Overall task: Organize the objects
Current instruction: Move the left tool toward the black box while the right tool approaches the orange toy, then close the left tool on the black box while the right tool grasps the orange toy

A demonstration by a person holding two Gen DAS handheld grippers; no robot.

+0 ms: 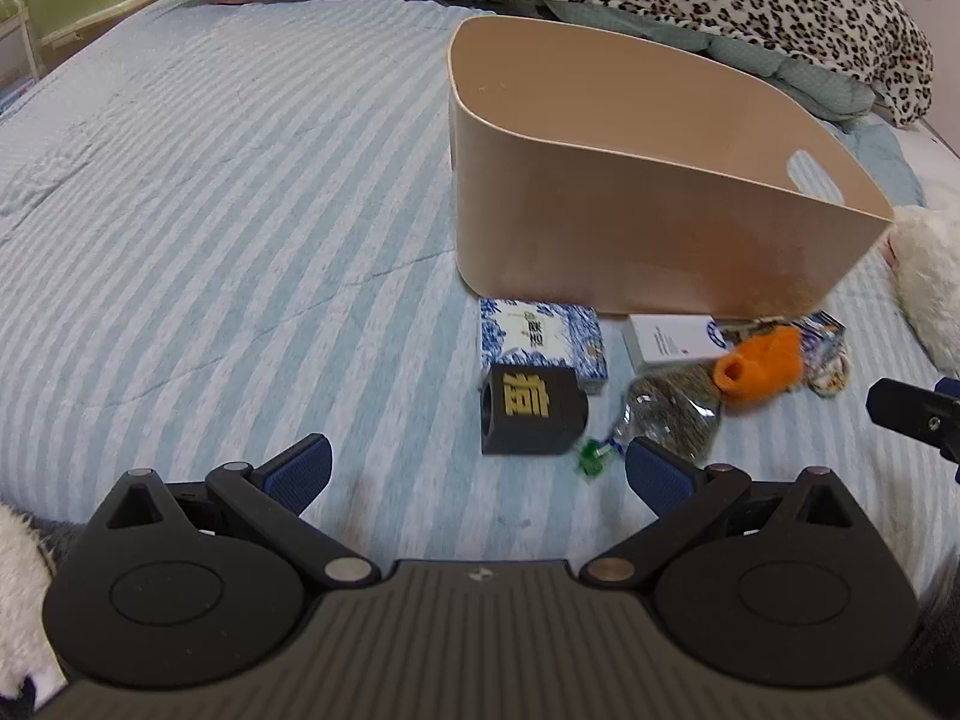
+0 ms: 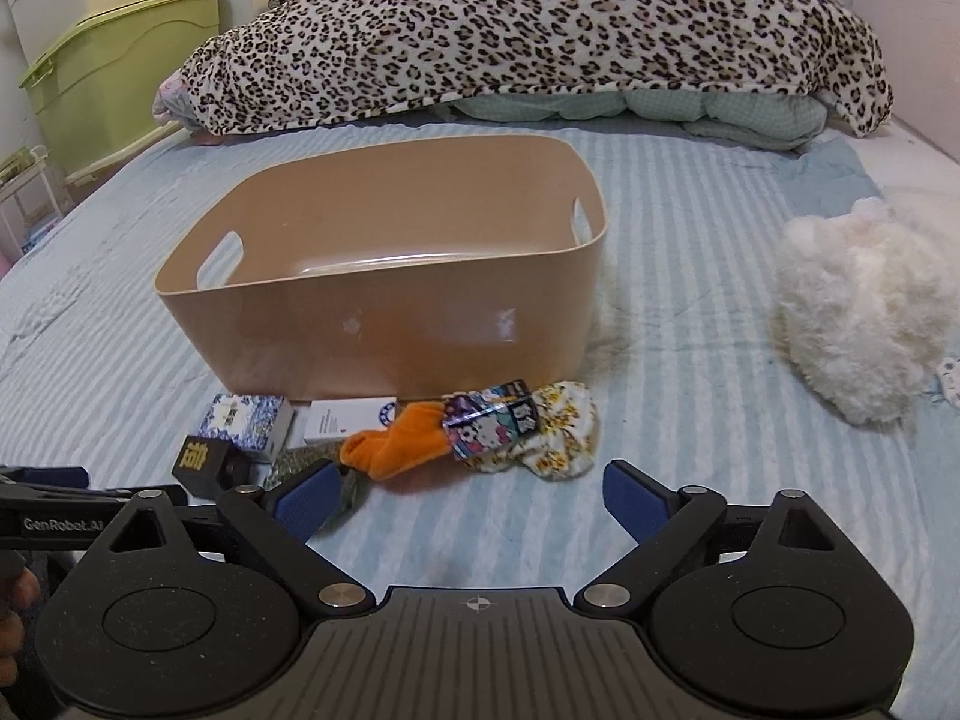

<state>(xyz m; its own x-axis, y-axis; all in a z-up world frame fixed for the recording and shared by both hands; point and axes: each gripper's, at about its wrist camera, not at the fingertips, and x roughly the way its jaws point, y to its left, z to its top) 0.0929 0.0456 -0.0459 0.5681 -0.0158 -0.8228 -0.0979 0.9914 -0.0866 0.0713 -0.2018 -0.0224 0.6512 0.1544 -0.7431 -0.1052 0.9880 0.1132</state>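
A tan plastic bin (image 1: 630, 228) (image 2: 372, 312) stands on the striped bed. In front of it lie a black cube with gold lettering (image 1: 531, 417) (image 2: 201, 465), a blue-and-white box (image 1: 540, 339) (image 2: 243, 420), a white box (image 1: 669, 339) (image 2: 345, 420), a clear bag of dark dried stuff (image 1: 675, 411) (image 2: 300, 462), an orange sock (image 1: 759, 366) (image 2: 402, 441), a cartoon-printed packet (image 2: 489, 426) and a floral cloth (image 2: 561, 438). My left gripper (image 1: 477, 471) is open, just short of the black cube. My right gripper (image 2: 468, 495) is open, just short of the sock and packet.
A leopard-print blanket (image 2: 528, 30) is heaped at the head of the bed. A white fluffy toy (image 2: 864, 306) lies to the right of the bin. Green storage boxes (image 2: 114, 66) stand beside the bed at the left. A small green bit (image 1: 594, 456) lies near the bag.
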